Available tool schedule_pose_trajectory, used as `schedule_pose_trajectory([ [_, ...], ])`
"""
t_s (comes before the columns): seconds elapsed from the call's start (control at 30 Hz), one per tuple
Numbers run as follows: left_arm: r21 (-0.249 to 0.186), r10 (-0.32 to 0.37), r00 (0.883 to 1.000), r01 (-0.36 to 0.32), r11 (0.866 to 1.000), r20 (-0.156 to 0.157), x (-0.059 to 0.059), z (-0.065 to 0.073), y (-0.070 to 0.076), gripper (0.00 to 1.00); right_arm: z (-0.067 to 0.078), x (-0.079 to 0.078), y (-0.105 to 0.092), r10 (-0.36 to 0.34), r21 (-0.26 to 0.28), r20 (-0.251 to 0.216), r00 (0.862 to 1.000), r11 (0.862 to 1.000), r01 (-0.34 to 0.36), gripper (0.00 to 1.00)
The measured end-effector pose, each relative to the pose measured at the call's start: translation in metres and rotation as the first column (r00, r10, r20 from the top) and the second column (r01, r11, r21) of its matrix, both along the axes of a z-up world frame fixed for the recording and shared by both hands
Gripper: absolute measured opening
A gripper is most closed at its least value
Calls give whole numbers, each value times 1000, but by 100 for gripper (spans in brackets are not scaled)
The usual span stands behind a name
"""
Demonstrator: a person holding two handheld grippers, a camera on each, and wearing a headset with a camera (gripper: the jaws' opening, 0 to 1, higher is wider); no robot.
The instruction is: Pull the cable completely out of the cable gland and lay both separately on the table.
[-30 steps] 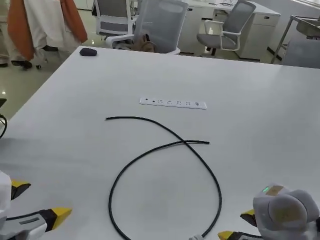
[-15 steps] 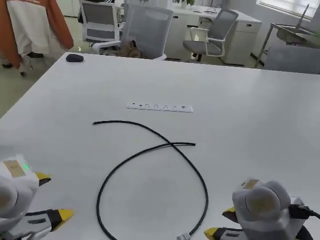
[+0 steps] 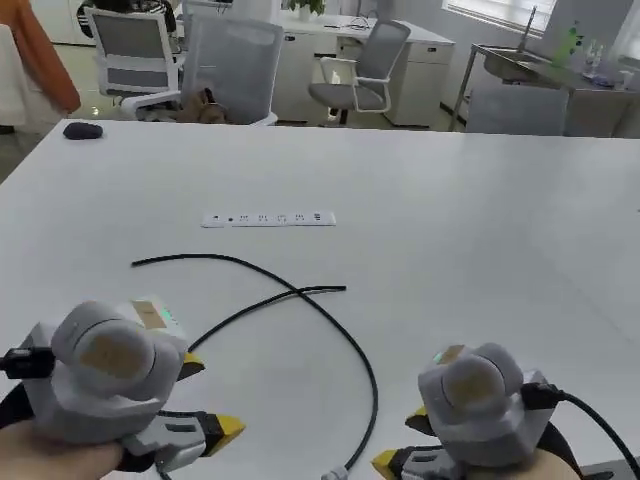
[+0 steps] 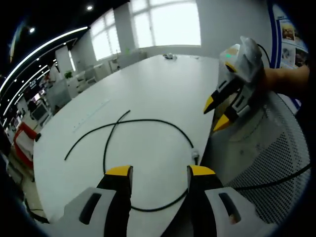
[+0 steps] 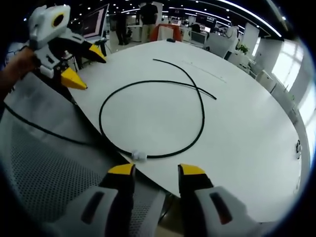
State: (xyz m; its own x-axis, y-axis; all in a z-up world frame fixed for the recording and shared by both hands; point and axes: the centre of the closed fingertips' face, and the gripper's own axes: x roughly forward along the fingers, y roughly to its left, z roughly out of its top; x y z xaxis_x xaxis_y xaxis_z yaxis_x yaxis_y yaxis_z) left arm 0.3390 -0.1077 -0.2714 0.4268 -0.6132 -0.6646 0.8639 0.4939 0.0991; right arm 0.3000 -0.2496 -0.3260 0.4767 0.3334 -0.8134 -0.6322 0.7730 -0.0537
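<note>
The cable (image 3: 300,291) lies in a crossed loop on the table (image 3: 480,230), long axis running from the near edge toward the far left corner — gland (image 5: 138,157) end nearest, unmoved. The left gripper (image 3: 210,397) and right gripper (image 3: 400,440) have risen beside it — jaws spread, empty.

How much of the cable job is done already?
Nothing is finished yet. The small white cable gland sits threaded on the black cable, which lies looped on the table. Nothing is in hand: the left gripper and the right gripper are both open by the table's near edge. Left to do: grab both, pull the cable out, and lay them apart.
</note>
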Motion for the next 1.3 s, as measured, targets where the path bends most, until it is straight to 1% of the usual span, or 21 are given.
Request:
schedule_pose_trajectory([
  [0.07,-14,-44,999,44,999,-23,-4,-4,-16,46,-3,-3,-1,8,-24,-14,1000,1000,-8,34],
  [0.1,-19,-70,997,69,997,-34,-6,-7,-25,46,-4,-5,0,31,-37,-19,999,999,-32,34],
  [0.17,-16,-88,994,87,996,-61,-9,-12,-35,46,-5,-4,-2,20,-27,-29,999,999,-20,34],
  [0.23,-5,-111,991,111,994,-77,-10,-18,-46,46,-4,-3,-2,7,-11,-32,999,1000,-7,34],
  [0.3,-12,-128,986,128,992,-105,-13,-24,-58,45,-4,-3,-2,3,-15,-33,999,1000,-4,34],
  [0.37,-32,-152,978,149,988,-144,-18,-30,-73,45,-4,-3,-4,-1,-15,-35,999,1000,0,33],
  [0.43,-15,-171,972,171,985,-162,-20,-40,-83,45,-4,-3,-4,-13,0,-38,999,1000,13,34],
  [0.47,-1,-183,967,185,983,-177,-21,-48,-87,44,-3,-2,-5,-19,-4,-32,999,1000,19,34],
  [0.5,8,-192,962,197,980,-196,-24,-53,-90,44,-3,-1,-5,-19,-7,-28,999,1000,19,35],
  [0.57,9,-228,945,236,972,-235,-30,-66,-98,44,-3,-1,-5,-20,-6,-32,999,1000,19,34],
  [0.6,12,-227,937,239,971,-265,-33,-71,-100,44,-4,-2,-5,-21,-7,-33,999,1000,21,34],
  [0.67,22,-235,934,250,968,-269,-32,-79,-105,42,-3,-2,-6,-23,-11,-31,999,1000,22,34],
  [0.73,59,-245,927,272,960,-283,-32,-93,-104,39,-3,-1,-8,-32,-14,-30,999,999,31,35],
  [0.77,76,-238,925,271,960,-297,-31,-100,-103,38,-3,-1,-8,-37,-16,-30,999,999,37,35],
  [0.87,95,-218,927,257,962,-306,-23,-115,-100,36,-4,-1,-9,-40,-22,-35,999,999,40,35],
  [0.93,106,-213,923,258,960,-321,-24,-123,-100,35,-4,-1,-10,-43,-25,-34,998,999,42,35],
  [0.97,121,-218,921,268,956,-322,-27,-127,-101,36,-4,-1,-10,-45,-24,-33,998,999,44,35],
  [1.1,129,-225,922,277,952,-315,-30,-136,-107,35,-4,-1,-11,-47,-33,-38,998,998,46,35],
  [1.23,160,-224,924,283,946,-310,-30,-145,-104,31,-5,0,-13,-55,-42,-35,998,998,53,35],
  [1.27,150,-225,934,274,950,-277,-25,-142,-106,27,-5,1,-13,-56,-41,-34,998,998,55,35],
  [1.3,159,-216,931,270,950,-295,-26,-143,-103,27,-4,1,-13,-57,-40,-33,998,998,55,35],
])
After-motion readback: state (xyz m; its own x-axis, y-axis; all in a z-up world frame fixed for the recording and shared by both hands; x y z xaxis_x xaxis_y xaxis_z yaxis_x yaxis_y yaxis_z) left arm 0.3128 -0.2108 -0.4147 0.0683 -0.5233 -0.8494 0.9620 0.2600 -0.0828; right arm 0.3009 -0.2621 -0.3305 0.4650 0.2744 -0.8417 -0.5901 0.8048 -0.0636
